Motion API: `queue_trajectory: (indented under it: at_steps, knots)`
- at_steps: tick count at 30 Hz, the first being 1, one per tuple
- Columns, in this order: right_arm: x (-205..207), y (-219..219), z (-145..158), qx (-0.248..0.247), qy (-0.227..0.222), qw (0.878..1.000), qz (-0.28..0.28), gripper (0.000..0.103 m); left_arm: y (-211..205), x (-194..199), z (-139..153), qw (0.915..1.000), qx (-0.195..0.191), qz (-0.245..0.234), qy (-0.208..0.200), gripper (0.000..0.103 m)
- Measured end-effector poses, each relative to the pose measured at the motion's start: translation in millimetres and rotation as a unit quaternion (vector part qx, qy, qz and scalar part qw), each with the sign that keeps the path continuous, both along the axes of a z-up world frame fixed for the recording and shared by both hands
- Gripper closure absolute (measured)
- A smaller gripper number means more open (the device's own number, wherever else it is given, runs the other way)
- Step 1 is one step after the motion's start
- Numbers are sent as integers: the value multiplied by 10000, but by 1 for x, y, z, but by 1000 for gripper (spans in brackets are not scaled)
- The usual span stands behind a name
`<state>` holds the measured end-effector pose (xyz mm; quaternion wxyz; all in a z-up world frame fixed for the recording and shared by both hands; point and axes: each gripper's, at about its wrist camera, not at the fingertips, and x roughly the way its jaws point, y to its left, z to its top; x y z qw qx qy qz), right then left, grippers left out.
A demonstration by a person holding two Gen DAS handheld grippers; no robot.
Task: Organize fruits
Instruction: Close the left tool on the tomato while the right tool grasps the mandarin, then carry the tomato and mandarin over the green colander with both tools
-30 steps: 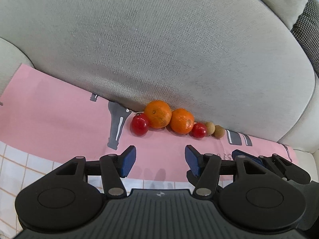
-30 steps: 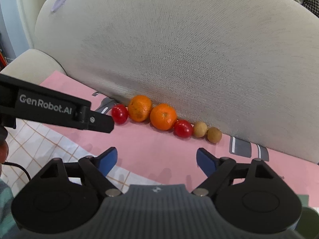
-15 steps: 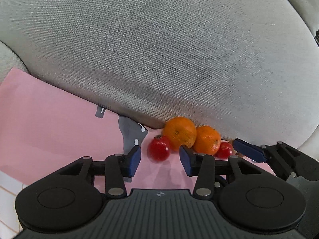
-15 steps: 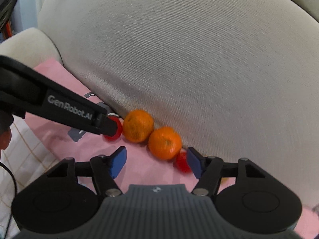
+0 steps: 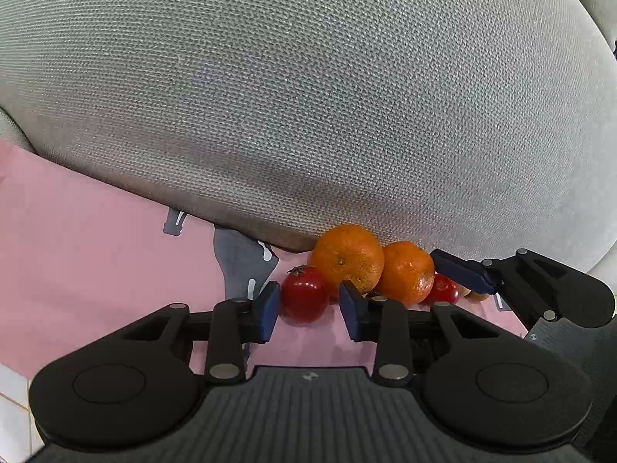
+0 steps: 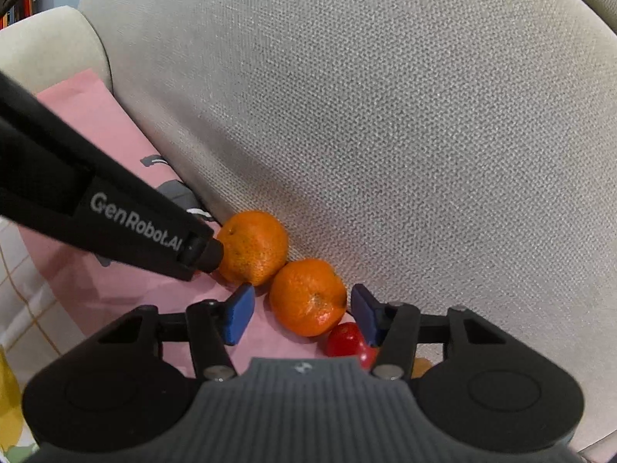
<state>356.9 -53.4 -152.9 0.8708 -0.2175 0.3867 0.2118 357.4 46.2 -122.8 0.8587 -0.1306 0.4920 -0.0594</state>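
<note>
Left wrist view: left gripper (image 5: 308, 310) closing around tomato (image 5: 304, 298), untouched; right gripper (image 6: 301, 313) closing, straddling mandarin (image 6: 308, 296).

left wrist: close, angled down | right wrist: same | shared: oranges (image 5: 347, 258) (image 6: 252, 247)

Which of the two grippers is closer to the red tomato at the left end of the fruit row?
Left. The left gripper has that tomato between its closing pads. The right gripper has been closing around the second orange, two fruits further along.
</note>
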Motion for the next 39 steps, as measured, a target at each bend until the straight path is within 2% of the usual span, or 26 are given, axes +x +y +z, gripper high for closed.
queue_trajectory:
  at_steps: [3, 9, 15, 20, 25, 28, 32, 39]
  knots:
    - [2, 0, -2, -32, -70, 10000, -38, 60, 0, 2, -3, 10000, -31, 21, 16, 70]
    - [5, -5, 1, 42, -37, 10000, -70, 61, 4, 0, 1, 9998, -130, 116, 68, 74]
    - [-4, -11, 15, 155, -113, 9998, -63, 62, 14, -15, 16, 9998, -114, 146, 31, 74]
    - [-25, -16, 40, 277, -79, 9996, -40, 62, 14, -23, 34, 9999, -88, 82, -49, 74]
    - [-54, -30, 51, 630, 324, 9975, -81, 62, 9, -50, 43, 9998, 27, -209, 26, 74]
    - [-68, -38, 48, 869, 674, 9937, -202, 62, 5, -62, 34, 9992, 98, -334, 210, 74]
    - [-77, -45, 35, 936, 1050, 9893, -376, 62, -10, -71, 16, 9978, 215, -455, 420, 74]
    - [-87, -42, 29, 1005, 1046, 9888, -353, 61, -16, -79, 16, 9969, 228, -603, 441, 72]
